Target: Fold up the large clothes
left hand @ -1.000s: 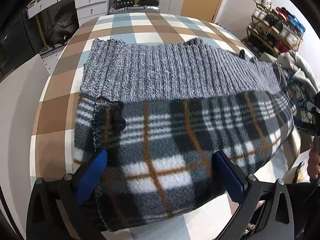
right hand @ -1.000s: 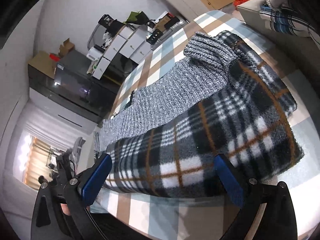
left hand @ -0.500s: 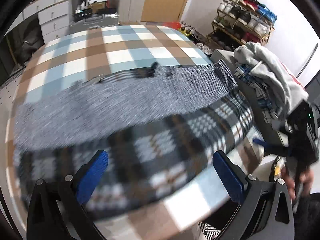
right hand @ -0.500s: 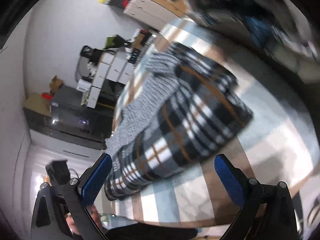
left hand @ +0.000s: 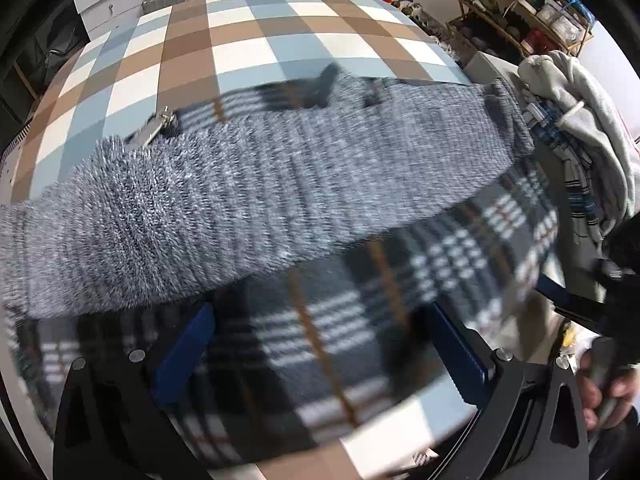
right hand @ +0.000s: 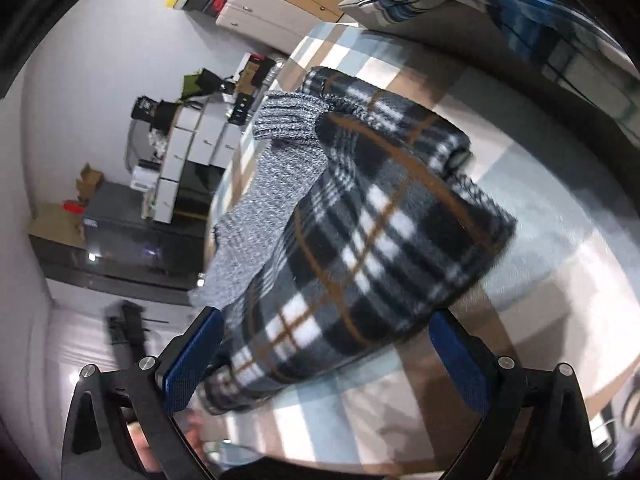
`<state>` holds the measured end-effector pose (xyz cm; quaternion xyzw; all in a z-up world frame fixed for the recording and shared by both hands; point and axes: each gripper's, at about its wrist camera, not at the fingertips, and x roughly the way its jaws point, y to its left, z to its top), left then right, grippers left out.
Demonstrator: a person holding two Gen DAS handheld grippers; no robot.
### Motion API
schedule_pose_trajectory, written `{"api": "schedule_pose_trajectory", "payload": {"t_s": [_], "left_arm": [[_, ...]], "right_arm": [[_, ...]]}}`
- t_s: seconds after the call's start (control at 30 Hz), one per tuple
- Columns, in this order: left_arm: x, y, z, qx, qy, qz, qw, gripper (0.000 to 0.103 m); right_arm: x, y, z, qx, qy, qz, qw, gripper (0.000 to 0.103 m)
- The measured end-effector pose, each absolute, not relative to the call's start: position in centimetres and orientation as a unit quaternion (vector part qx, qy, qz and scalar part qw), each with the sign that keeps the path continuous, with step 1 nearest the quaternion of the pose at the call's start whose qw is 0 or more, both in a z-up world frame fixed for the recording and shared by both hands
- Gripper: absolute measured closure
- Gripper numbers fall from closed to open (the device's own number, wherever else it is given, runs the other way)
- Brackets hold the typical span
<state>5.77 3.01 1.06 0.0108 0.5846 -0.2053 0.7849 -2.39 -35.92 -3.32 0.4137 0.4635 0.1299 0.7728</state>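
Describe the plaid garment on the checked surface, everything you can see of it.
The plaid garment is a thick, fleecy piece in black, grey and white checks crossed by thin brown lines. It is folded into a bulky bundle on the checked surface, with a grey knit part draped across its top and a ribbed cuff showing at one end. A metal zipper pull pokes out at the far edge. The open left gripper and right gripper frame its near edge; contact is unclear.

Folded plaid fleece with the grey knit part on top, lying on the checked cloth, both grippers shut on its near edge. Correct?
Not quite: neither is shut. The left gripper and right gripper both stand open, blue pads wide apart, as each wrist view shows. The rest holds: the plaid fleece with the grey knit part on top lies on the checked cloth.
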Motion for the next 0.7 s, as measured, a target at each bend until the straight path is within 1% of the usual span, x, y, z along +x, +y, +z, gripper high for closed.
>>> {"api": "schedule_pose_trajectory", "payload": {"t_s": [0.13,0.23,0.33,0.4,0.5,0.57,0.63,0.67,0.7], "left_arm": [[4.6,1.5,3.1,0.034,0.55,-0.244,0.798,0.001],[5.2,0.4,0.4,0.072,0.568,-0.236,0.785,0.001],[5.4,0.7,-0.4,0.07,0.547,-0.239,0.799,0.001],[5.1,1.2,-0.6,0.064,0.536,-0.245,0.805,0.001],[4.9,1.6,-0.9,0.063,0.511,-0.266,0.815,0.001],[4.4,2.5,-1.0,0.054,0.489,-0.281,0.824,0.002],[4.2,3.0,-0.9,0.051,0.483,-0.287,0.826,0.002],[4.2,2.8,-0.8,0.054,0.484,-0.29,0.824,0.002],[4.1,2.4,-0.4,0.056,0.486,-0.294,0.821,0.001]], "right_arm": [[-1.6,-35.7,-3.8,0.418,0.478,0.128,0.762,0.0],[-1.2,-35.8,-3.8,0.42,0.472,0.12,0.766,0.0],[-0.5,-35.7,-3.6,0.407,0.47,0.105,0.776,0.0],[0.5,-35.0,-3.1,0.377,0.476,0.09,0.789,0.0],[2.4,-32.4,-2.2,0.282,0.492,0.064,0.821,0.0],[3.0,-31.2,-2.1,0.245,0.488,0.051,0.836,0.0],[2.9,-31.0,-2.1,0.247,0.469,0.052,0.846,0.009],[2.5,-31.4,-2.1,0.253,0.458,0.053,0.851,0.02],[2.1,-31.8,-1.8,0.263,0.445,0.058,0.854,0.03]]}}
